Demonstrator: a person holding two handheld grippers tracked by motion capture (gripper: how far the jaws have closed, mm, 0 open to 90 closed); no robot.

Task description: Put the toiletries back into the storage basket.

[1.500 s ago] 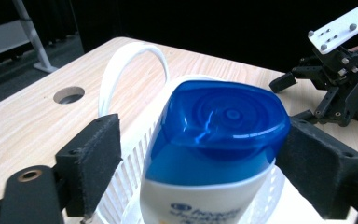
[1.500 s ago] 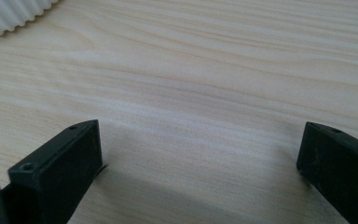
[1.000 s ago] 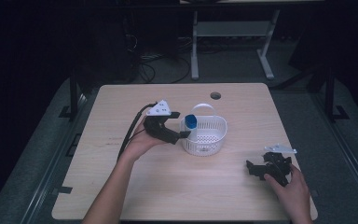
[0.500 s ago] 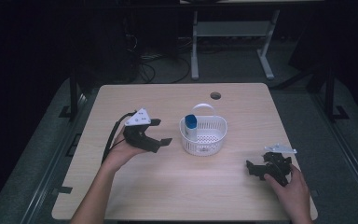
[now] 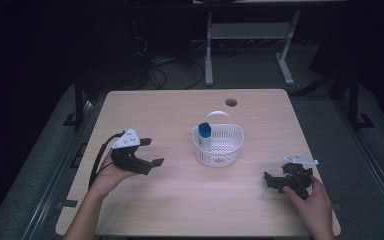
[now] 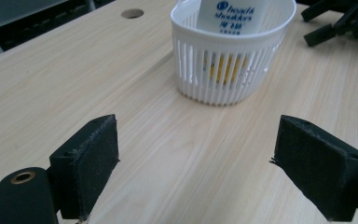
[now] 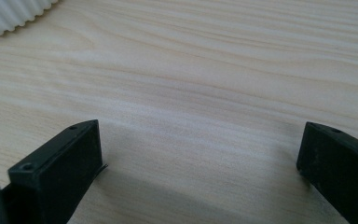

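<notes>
My right gripper [image 5: 280, 176] sits low at the table's [image 5: 180, 210] near right edge, jaws spread, empty. Left gripper [image 5: 147, 152] also spread wide, empty, aimed at the white basket [image 5: 218, 145] mid-table; blue-capped bottle [image 5: 204, 135] stands inside it.

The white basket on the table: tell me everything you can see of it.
The white basket is a small, rounded tub of what looks like plastic, with slotted walls, a perforated floor and a thin arched handle. It stands upright near the table's middle. A white container with a blue cap stands in its left side. Neither gripper touches it.
</notes>
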